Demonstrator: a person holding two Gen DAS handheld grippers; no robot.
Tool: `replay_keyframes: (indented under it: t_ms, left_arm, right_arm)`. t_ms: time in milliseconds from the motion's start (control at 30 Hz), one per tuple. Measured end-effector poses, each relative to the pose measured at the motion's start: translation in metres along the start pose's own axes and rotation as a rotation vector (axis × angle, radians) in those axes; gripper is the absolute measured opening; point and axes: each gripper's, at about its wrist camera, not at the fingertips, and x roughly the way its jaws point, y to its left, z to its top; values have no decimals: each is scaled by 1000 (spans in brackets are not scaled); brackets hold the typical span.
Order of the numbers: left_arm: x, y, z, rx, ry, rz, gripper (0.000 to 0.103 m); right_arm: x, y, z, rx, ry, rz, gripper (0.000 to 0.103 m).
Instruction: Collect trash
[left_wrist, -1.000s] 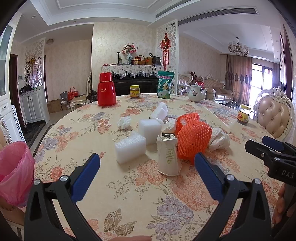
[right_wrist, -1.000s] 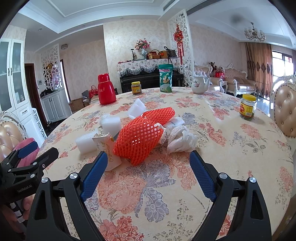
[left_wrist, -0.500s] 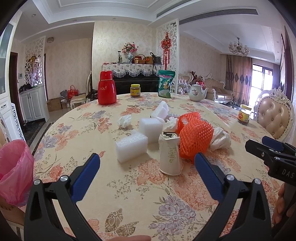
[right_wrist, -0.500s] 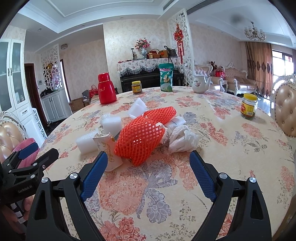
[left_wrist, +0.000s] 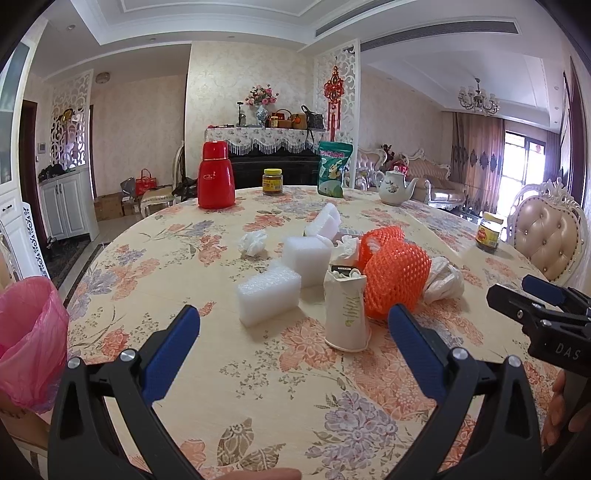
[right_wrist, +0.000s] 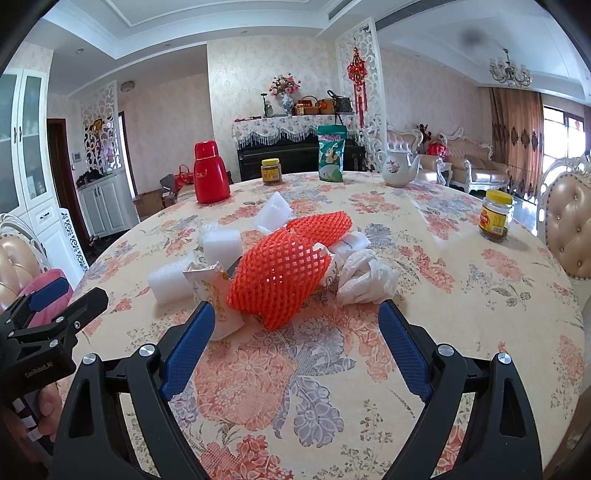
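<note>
**Both tongs released, trash pile waiting in middle of bench**

I am holding the left tongs (left_wrist: 293, 326) low over the near edge of the round bench (left_wrist: 155, 266), w/ the blue pads spread wide and nothing between them. The right tongs (right_wrist: 295, 321) are standing the same way, fully released, pads apart, gripping nothing. Each rig is showing in the other's view: right tongs (left_wrist: 543, 306) at the right edge of the left cam, left tongs (right_wrist: 55, 306) at the left edge of the right cam.

The trash is lying together approx. in the centre of the bench, in front of both tongs. The crushed paper cup (left_wrist: 346, 310) is standing upside down, mouth on the cloth, just beside the orange foam net (left_wrist: 395, 277), which is touching it. A second orange net (right_wrist: 321, 225) is lying behind the first one. A crumpled white plastic bag (right_wrist: 364, 277) is resting to the right of the nets. Three white foam blocks are lying left of the cup: nearest block (left_wrist: 269, 295), middle block (left_wrist: 307, 258), far block (left_wrist: 325, 221). A tissue ball (left_wrist: 253, 242) is sitting apart from the pile, further left.

The pink bin bag (left_wrist: 27, 343) is hanging off the bench edge on the left side.
</note>
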Motion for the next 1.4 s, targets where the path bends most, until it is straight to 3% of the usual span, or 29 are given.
replay_keyframes:
  t_ms: [367, 467, 767, 967, 1100, 1133, 1200, 1300, 1400]
  left_arm:
    - [11, 12, 5, 10, 6, -19, 99]
    - [25, 14, 8, 42, 42, -15, 99]
    - [77, 39, 10, 2, 151, -15, 98]
    - [91, 29, -5, 25, 188, -3, 98]
    - [98, 15, -3, 47, 191, -38, 98]
    - [98, 11, -3, 46, 189, -45, 98]
    - [104, 4, -2, 41, 208, -67, 98]
    - [120, -7, 0, 34, 255, -96, 98]
    - [133, -20, 1, 51, 275, -99, 98]
  right_arm:
    - [16, 2, 3, 27, 23, -3, 85]
    - [28, 0, 2, 54, 49, 1, 85]
    - [101, -2, 18, 137, 164, 44, 85]
    - [151, -6, 27, 215, 243, 104, 85]
    - [169, -11, 22, 216, 293, 110, 85]
    - [169, -14, 20, 221, 294, 122, 82]
    - [168, -18, 17, 208, 287, 137, 51]
    - [163, -29, 13, 221, 282, 171, 23]
    - [150, -40, 12, 219, 257, 174, 20]
